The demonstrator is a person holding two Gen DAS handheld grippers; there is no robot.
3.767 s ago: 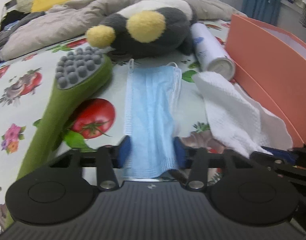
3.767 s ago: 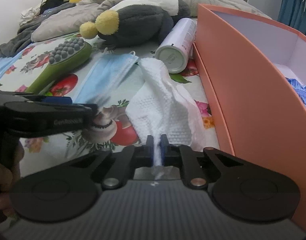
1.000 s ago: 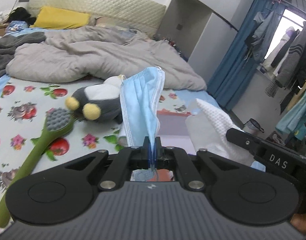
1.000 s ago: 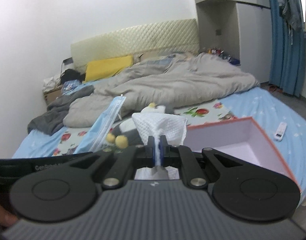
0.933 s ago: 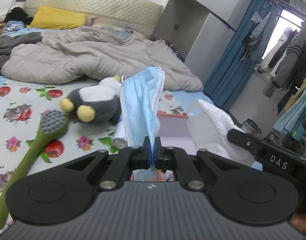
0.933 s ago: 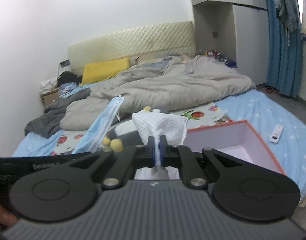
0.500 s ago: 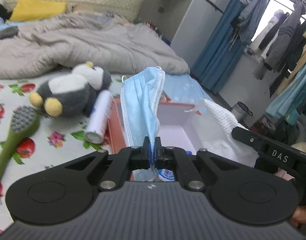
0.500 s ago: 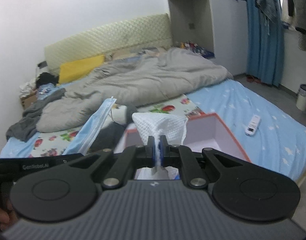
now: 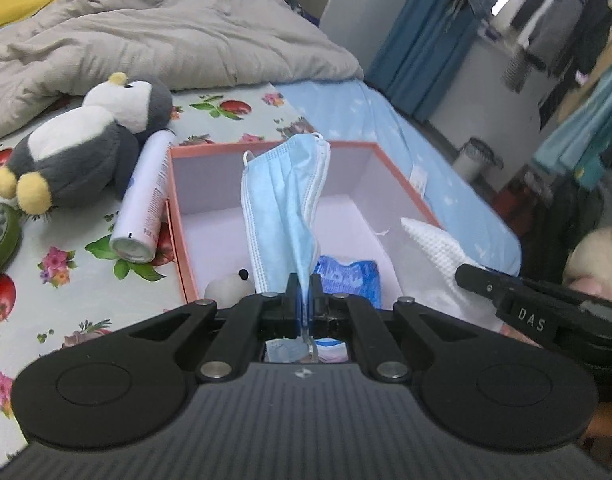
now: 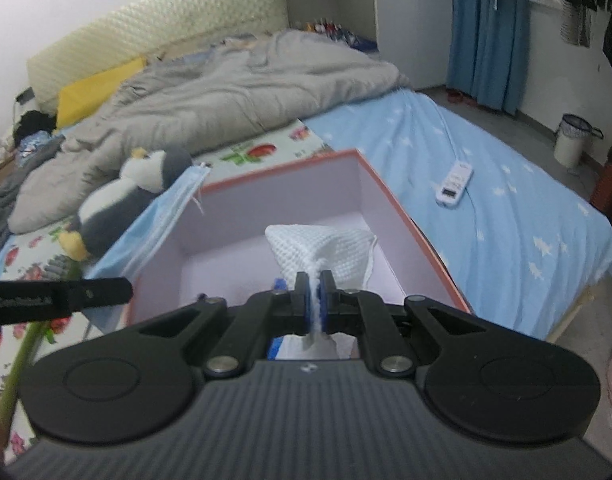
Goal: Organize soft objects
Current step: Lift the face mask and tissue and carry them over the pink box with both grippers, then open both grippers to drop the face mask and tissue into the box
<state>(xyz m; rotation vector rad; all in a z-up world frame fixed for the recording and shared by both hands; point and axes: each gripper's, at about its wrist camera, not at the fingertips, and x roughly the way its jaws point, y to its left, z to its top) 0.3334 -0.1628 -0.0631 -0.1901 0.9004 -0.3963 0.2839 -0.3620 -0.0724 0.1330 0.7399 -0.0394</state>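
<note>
My left gripper [image 9: 304,290] is shut on a light blue face mask [image 9: 286,208] and holds it above the open orange box [image 9: 178,216]. My right gripper [image 10: 313,292] is shut on a white waffle cloth [image 10: 321,246], also above the box [image 10: 421,248]. The cloth shows at the right of the left wrist view [image 9: 433,248]; the mask shows at the left of the right wrist view [image 10: 162,216]. Inside the box lie a blue packet [image 9: 347,276] and a small white plush [image 9: 228,288]. A grey penguin plush [image 9: 82,152] lies on the bed left of the box.
A white spray can [image 9: 144,200] lies against the box's left wall. A green massage brush [image 9: 0,236] lies further left. A rumpled grey duvet [image 9: 166,36] covers the bed's far end. A white remote [image 10: 453,182] lies on the blue sheet right of the box.
Both grippers have lifted the mask and the cloth off the bed and carried them to the right, over the open box. Both stay shut on their loads.
</note>
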